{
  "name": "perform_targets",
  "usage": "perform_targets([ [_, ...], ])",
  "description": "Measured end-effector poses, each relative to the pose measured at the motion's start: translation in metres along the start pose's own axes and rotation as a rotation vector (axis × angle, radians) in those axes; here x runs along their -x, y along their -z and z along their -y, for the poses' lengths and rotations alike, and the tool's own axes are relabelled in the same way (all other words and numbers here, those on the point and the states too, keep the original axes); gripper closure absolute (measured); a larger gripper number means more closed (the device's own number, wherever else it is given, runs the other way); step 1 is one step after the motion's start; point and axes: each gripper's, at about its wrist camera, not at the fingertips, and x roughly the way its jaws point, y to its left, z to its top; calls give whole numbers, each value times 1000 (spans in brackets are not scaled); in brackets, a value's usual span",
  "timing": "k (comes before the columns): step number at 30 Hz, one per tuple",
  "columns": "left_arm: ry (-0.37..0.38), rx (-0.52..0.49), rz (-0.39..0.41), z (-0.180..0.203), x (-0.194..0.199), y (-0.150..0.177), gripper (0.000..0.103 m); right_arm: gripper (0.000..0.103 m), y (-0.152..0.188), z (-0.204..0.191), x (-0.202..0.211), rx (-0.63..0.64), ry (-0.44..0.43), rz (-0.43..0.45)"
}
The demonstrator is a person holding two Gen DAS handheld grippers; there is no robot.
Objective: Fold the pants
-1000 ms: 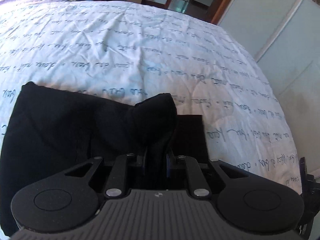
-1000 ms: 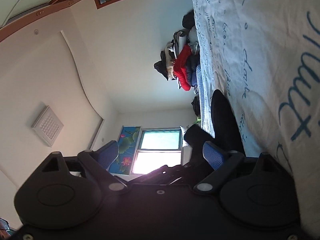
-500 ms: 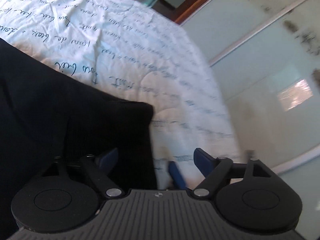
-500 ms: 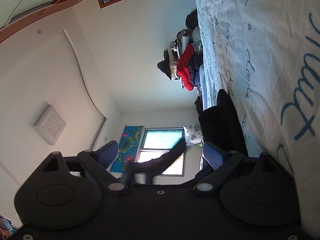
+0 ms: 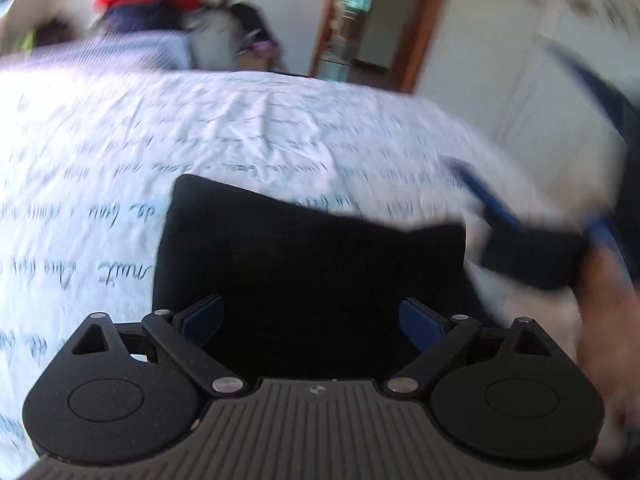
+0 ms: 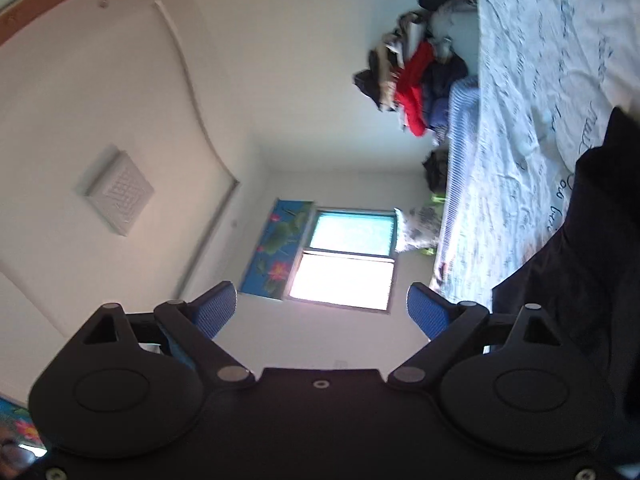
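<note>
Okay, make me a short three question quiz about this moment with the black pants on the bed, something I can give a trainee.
1. True or false: the left gripper is clamped on the black pants.
2. Multiple choice: the pants lie on (A) a wooden floor, (B) a white bedsheet with script lettering, (C) a glass table.
3. Fill in: in the right wrist view, between the right gripper's blue fingers you see a bright ____, not cloth.

Key:
1. False: its jaws are opening, wide apart above the folded pants, pads not pressing on them.
2. B
3. window
</note>
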Motion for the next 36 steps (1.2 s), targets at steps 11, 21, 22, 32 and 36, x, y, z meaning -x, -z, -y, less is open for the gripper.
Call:
perform_targets([
  [11,3,-25,-16,-4,-8,19,7,6,-3,-5,26,105,284,83],
  [21,6,-42,1,-6,-2,24,5,46,4,27,36,-14,366,28],
  [22,9,-33,9,-7,3,25,5,34,8,14,39,33,354,37],
  [32,-35,-133,77,-9,29,55,6,38,17,13,67,34,438,30],
  [36,40,-122,99,-11,45,39,6,9,13,-26,51,144,362,30],
])
